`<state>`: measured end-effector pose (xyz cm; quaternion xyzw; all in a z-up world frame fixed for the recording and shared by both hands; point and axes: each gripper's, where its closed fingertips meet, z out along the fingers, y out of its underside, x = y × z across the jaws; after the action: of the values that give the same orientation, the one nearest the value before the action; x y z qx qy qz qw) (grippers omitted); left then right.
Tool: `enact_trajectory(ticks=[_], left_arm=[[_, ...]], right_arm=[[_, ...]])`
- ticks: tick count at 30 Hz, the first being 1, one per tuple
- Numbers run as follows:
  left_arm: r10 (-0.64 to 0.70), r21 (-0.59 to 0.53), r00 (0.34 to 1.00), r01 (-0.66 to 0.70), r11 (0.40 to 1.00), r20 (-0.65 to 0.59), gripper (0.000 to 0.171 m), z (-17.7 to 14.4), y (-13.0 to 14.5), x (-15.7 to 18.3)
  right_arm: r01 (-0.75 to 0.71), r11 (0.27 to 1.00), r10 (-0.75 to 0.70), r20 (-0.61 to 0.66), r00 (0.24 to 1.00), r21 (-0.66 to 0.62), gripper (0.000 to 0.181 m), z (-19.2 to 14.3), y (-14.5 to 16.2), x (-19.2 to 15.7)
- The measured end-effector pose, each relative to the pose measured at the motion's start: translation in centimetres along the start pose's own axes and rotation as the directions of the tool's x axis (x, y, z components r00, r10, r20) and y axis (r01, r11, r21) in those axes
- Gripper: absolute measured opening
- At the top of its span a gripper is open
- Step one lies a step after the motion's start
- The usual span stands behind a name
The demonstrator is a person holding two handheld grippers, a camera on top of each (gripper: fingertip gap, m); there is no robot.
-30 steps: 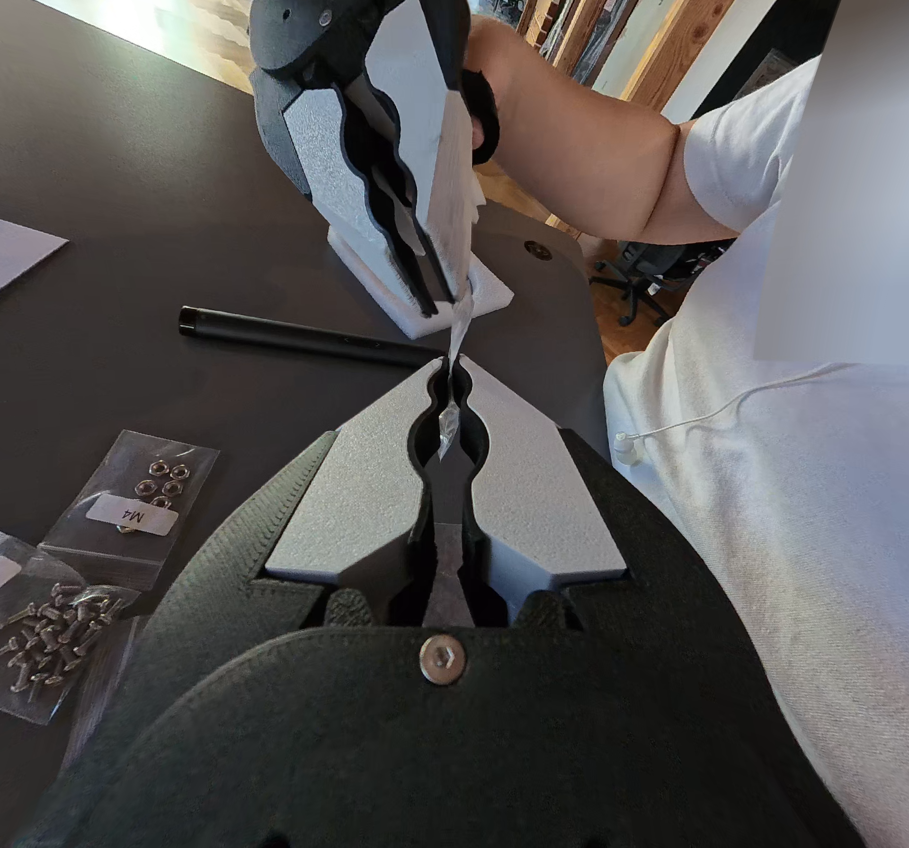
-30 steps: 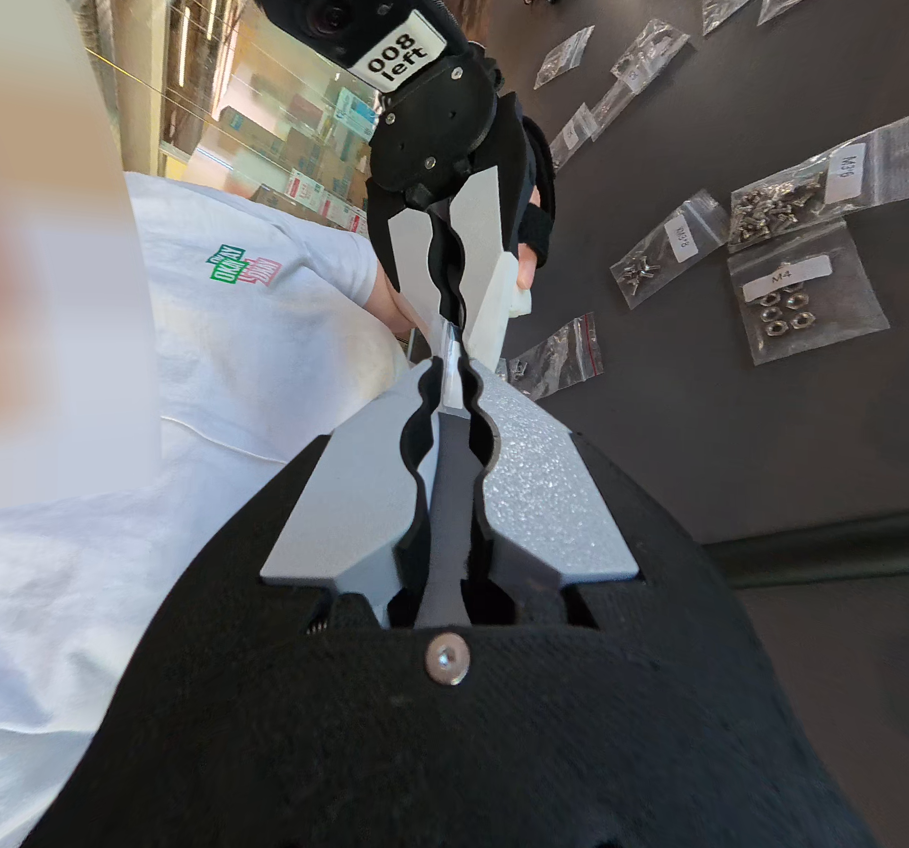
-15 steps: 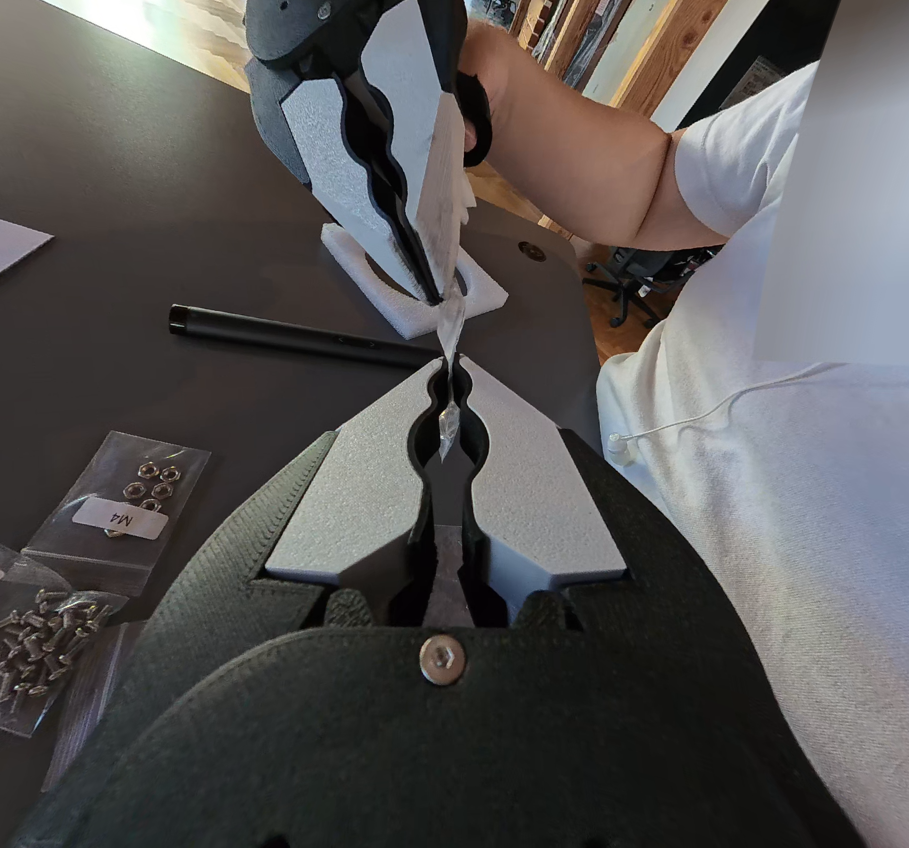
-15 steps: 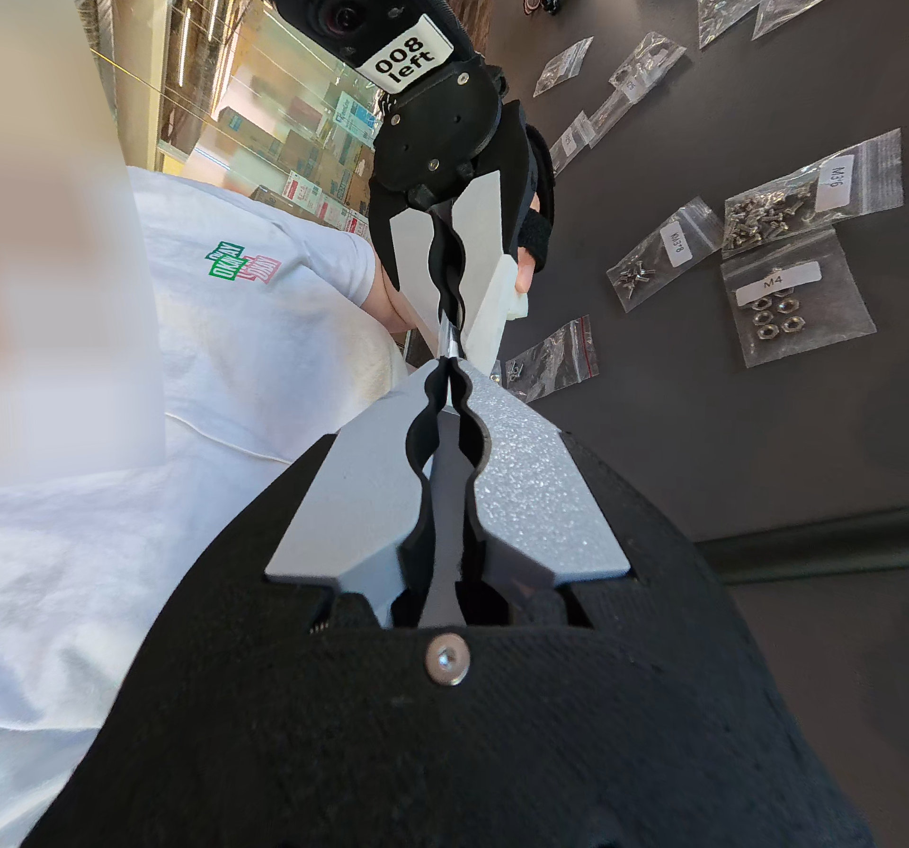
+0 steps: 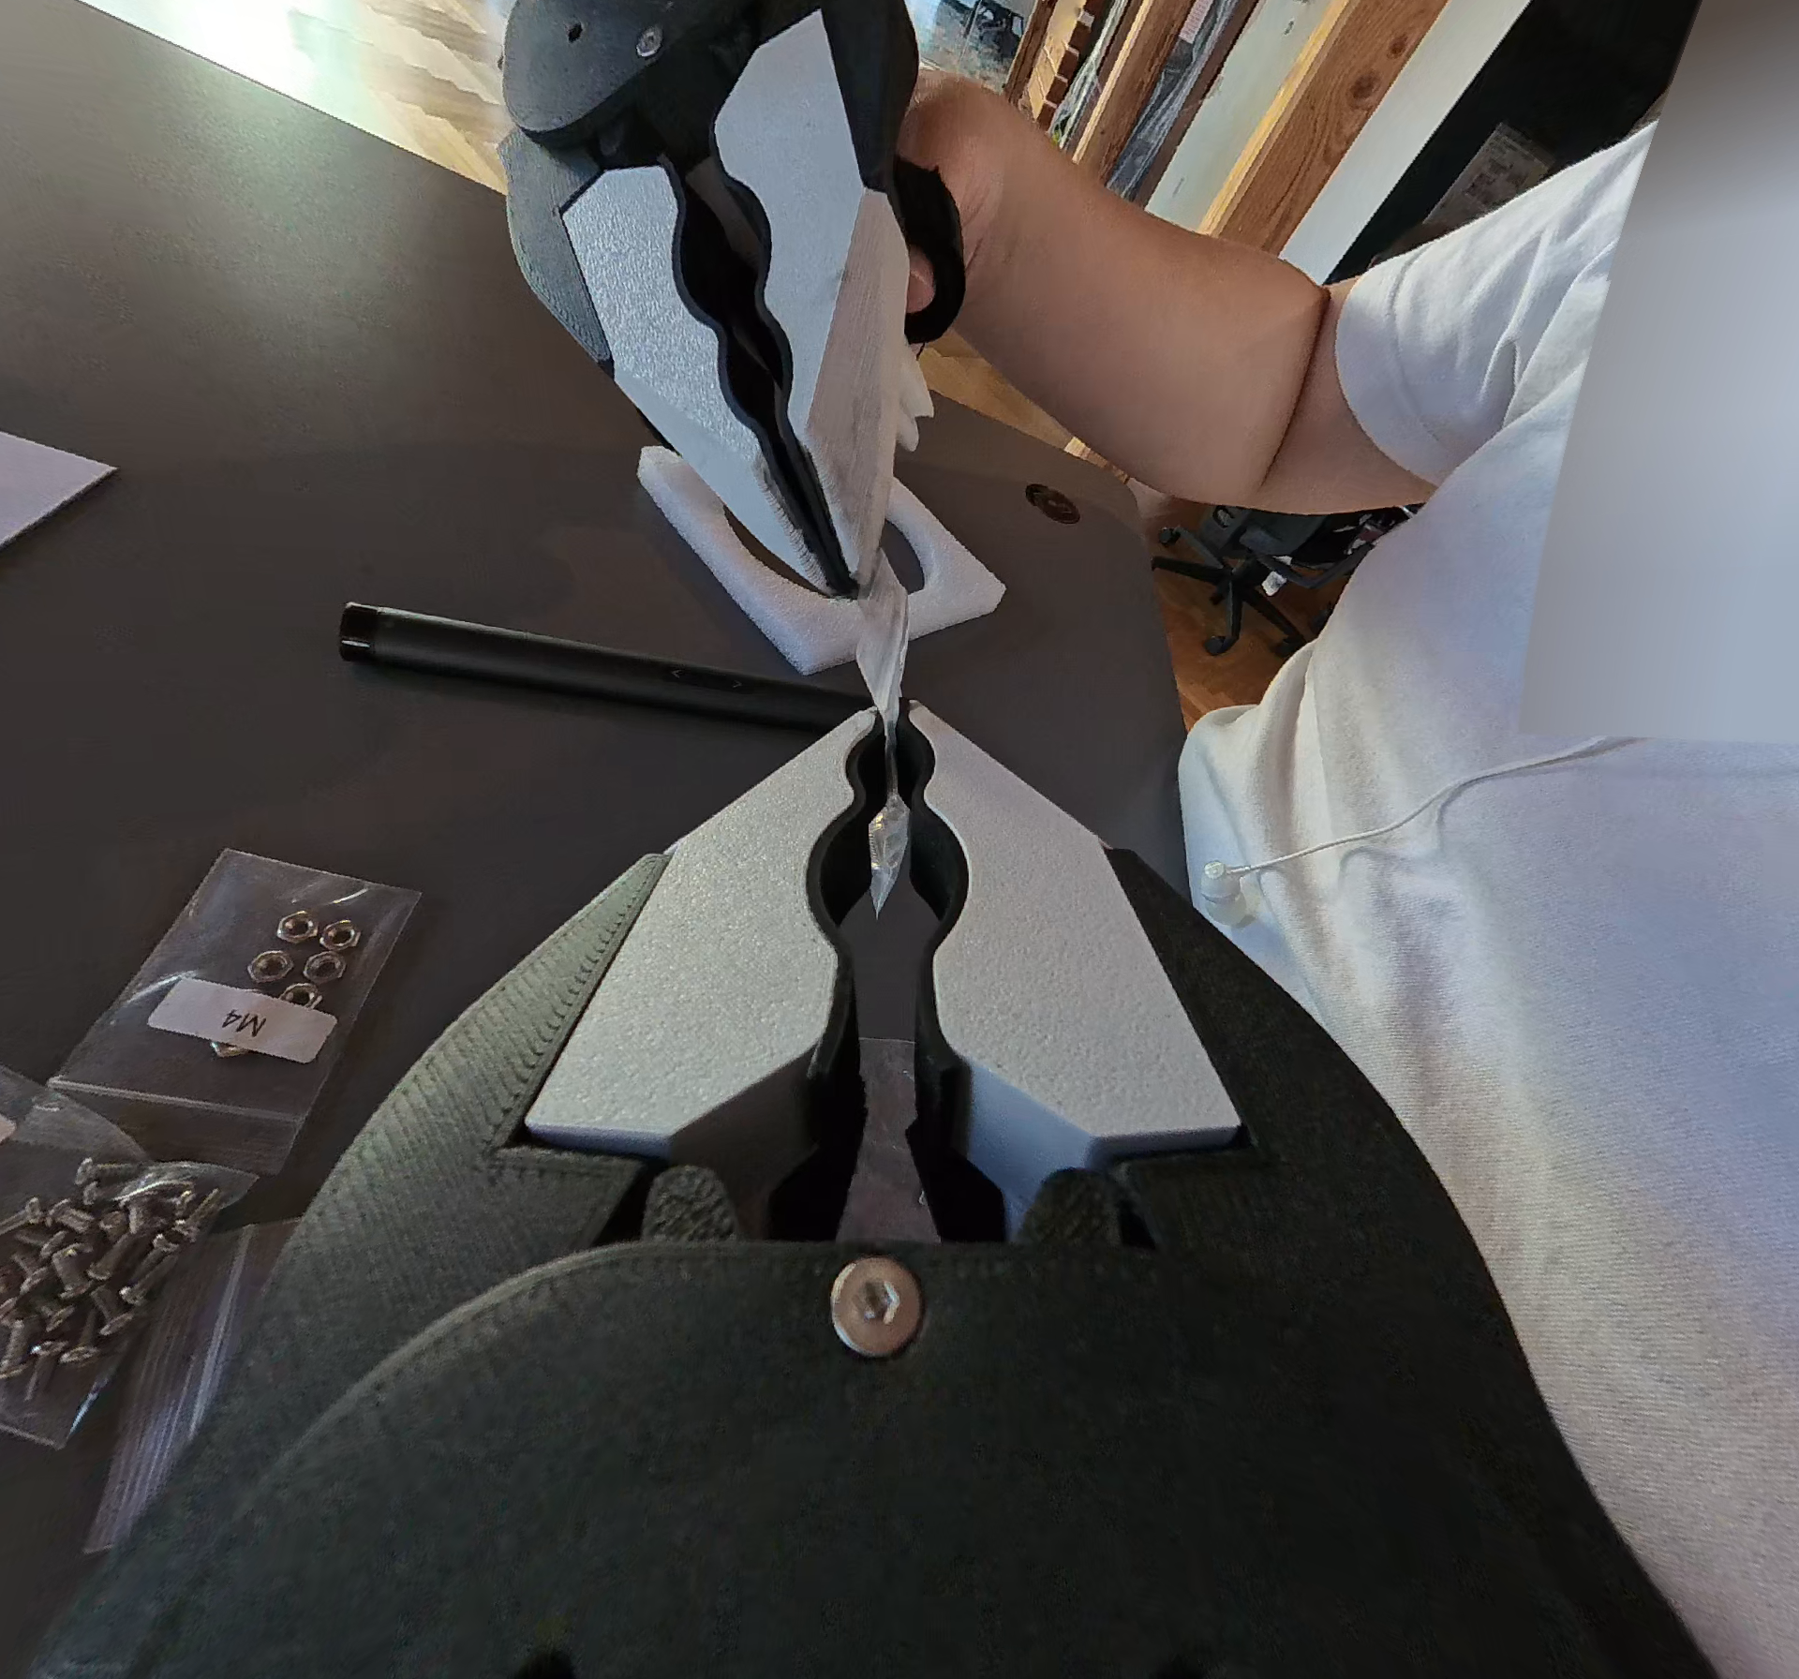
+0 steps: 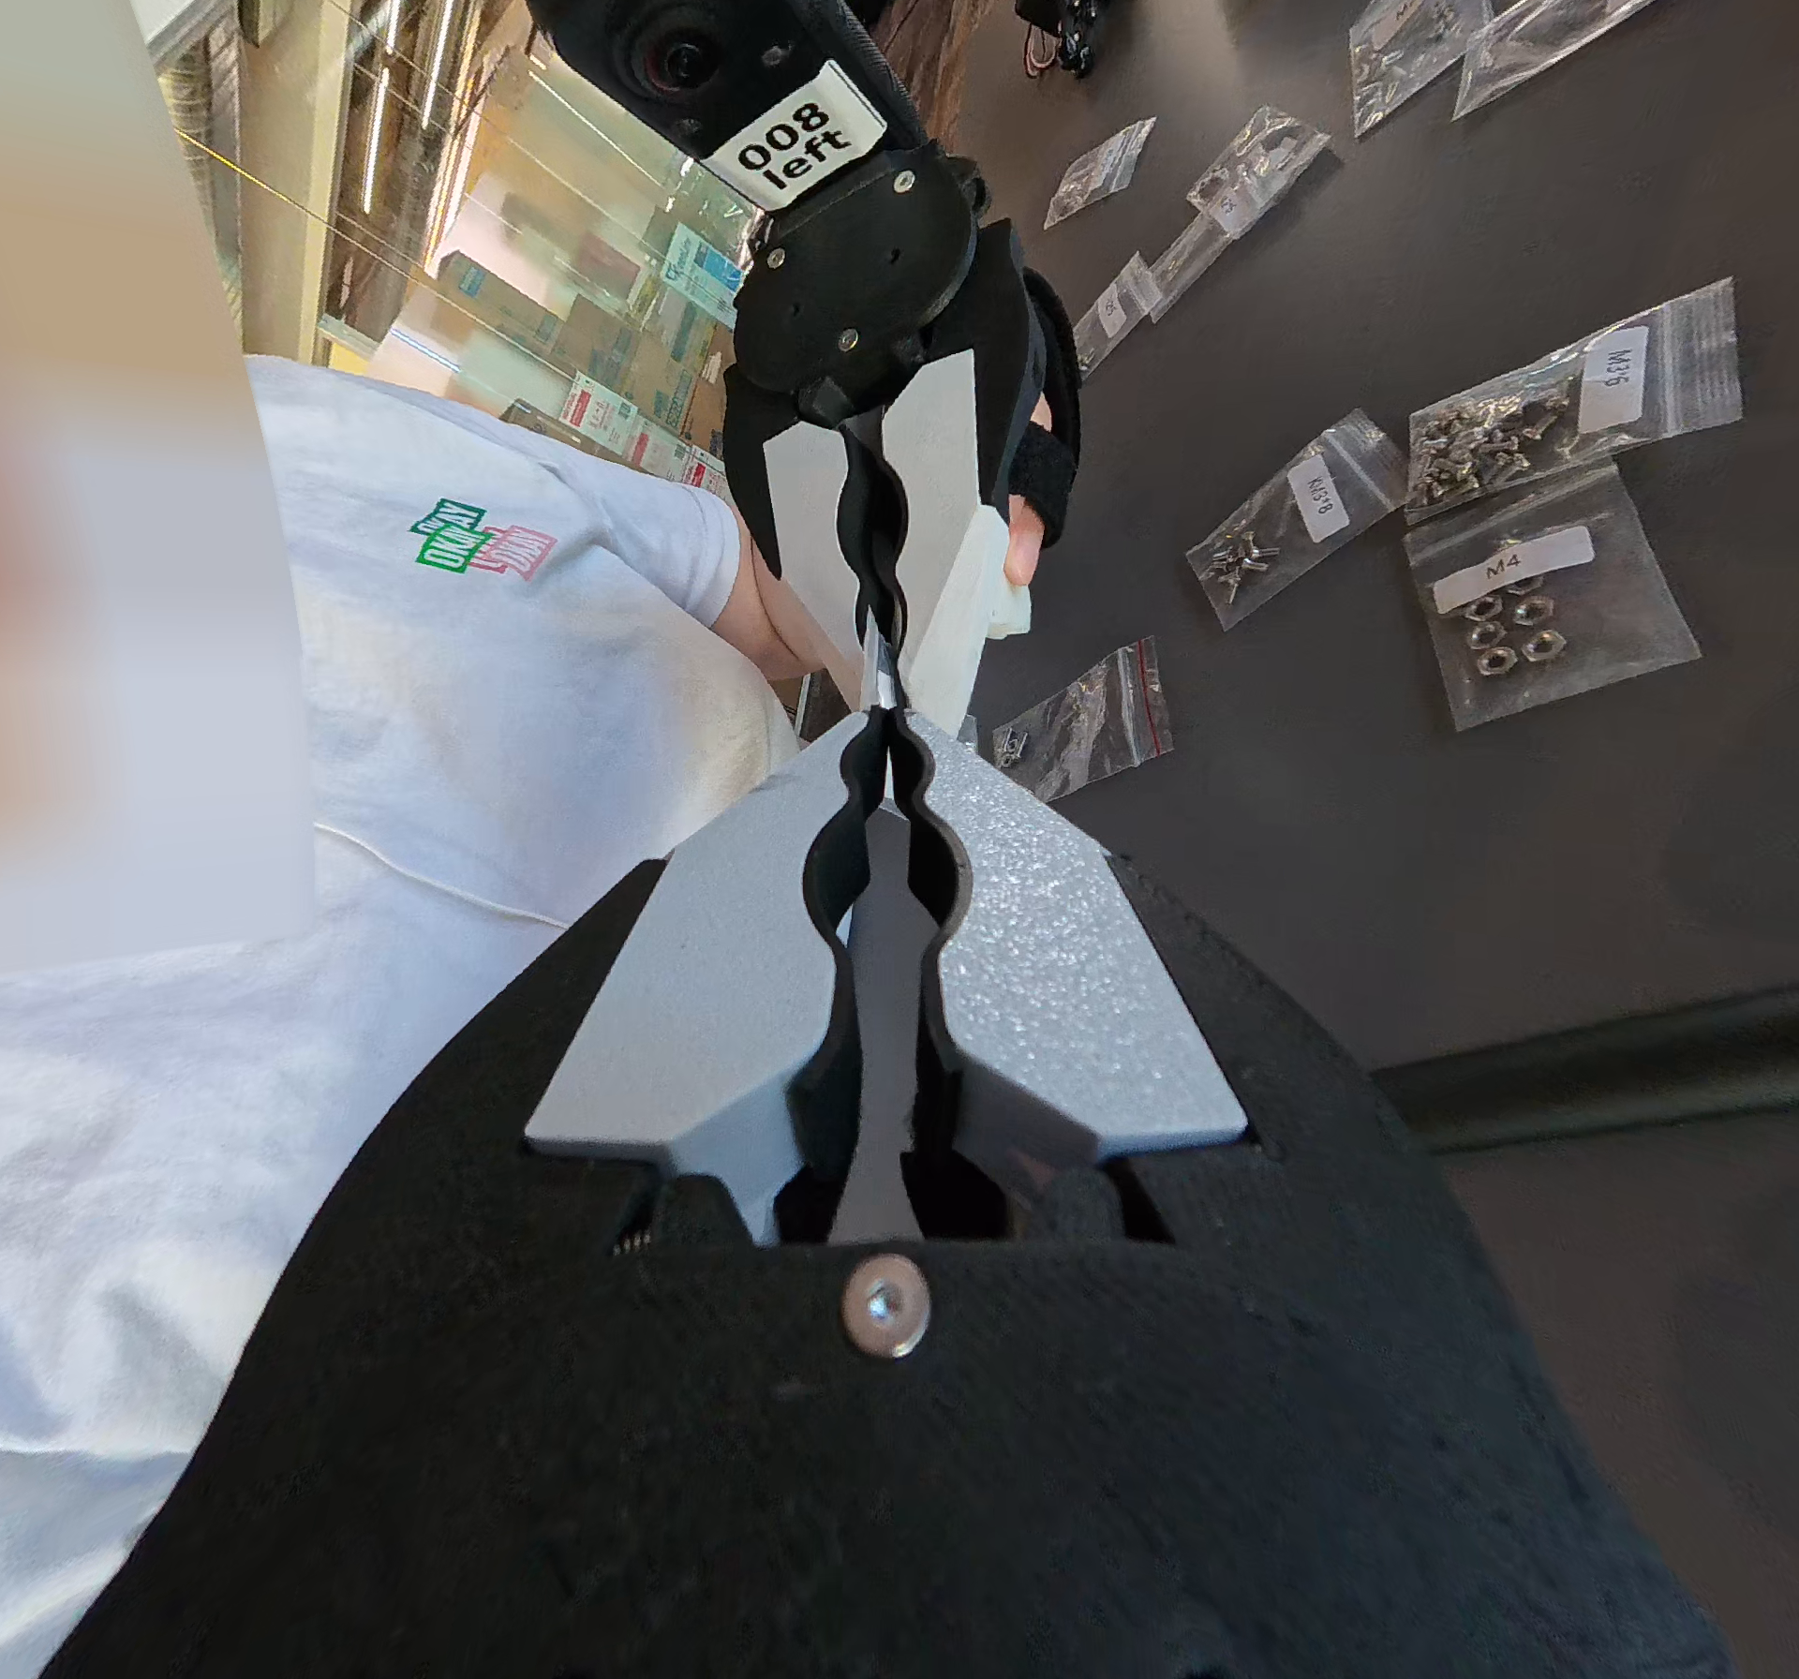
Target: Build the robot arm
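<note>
A small clear plastic bag (image 5: 884, 649) is stretched edge-on between both grippers, held above the dark table (image 5: 243, 367). My left gripper (image 5: 888, 725) is shut on its lower end; a crumpled bit of the bag shows between the pads. My right gripper (image 5: 849, 583) comes down from above, tips nearly meeting the left's, and is shut on the bag's other end. In the right wrist view my right gripper (image 6: 888, 729) pinches the bag (image 6: 879, 678), with the left gripper (image 6: 879, 625) facing it just beyond.
A black rod (image 5: 584, 659) and a white foam square with a hole (image 5: 954, 600) lie behind the grippers. Bags of nuts (image 5: 243, 980) and screws (image 5: 88, 1243) lie at left; more bags (image 6: 1090, 717) dot the table. A person in a white shirt (image 5: 1460, 951) is close on the right. The grippers are tip to tip, or close to it.
Both grippers stay shut on the bag. They have drawn slightly apart, so a little more of the bag shows between their tips.
</note>
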<state>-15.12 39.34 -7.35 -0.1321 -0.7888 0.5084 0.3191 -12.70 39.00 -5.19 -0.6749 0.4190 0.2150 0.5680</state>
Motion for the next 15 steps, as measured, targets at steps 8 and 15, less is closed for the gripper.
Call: enact_trajectory(ticks=[8, 15], left_arm=[[-0.004, 0.000, 1.000, 0.004, 1.000, -0.001, 0.000, 0.01, -0.03, 0.15], [-0.014, 0.009, 1.000, 0.014, 1.000, -0.006, 0.000, 0.06, -0.22, 0.22]], right_arm=[[0.000, 1.000, 0.001, -0.014, 1.000, 0.014, 0.000, -0.26, 0.03, 0.15], [0.003, 1.000, -0.002, -0.017, 1.000, 0.027, 0.000, -0.51, 0.14, -0.04]])
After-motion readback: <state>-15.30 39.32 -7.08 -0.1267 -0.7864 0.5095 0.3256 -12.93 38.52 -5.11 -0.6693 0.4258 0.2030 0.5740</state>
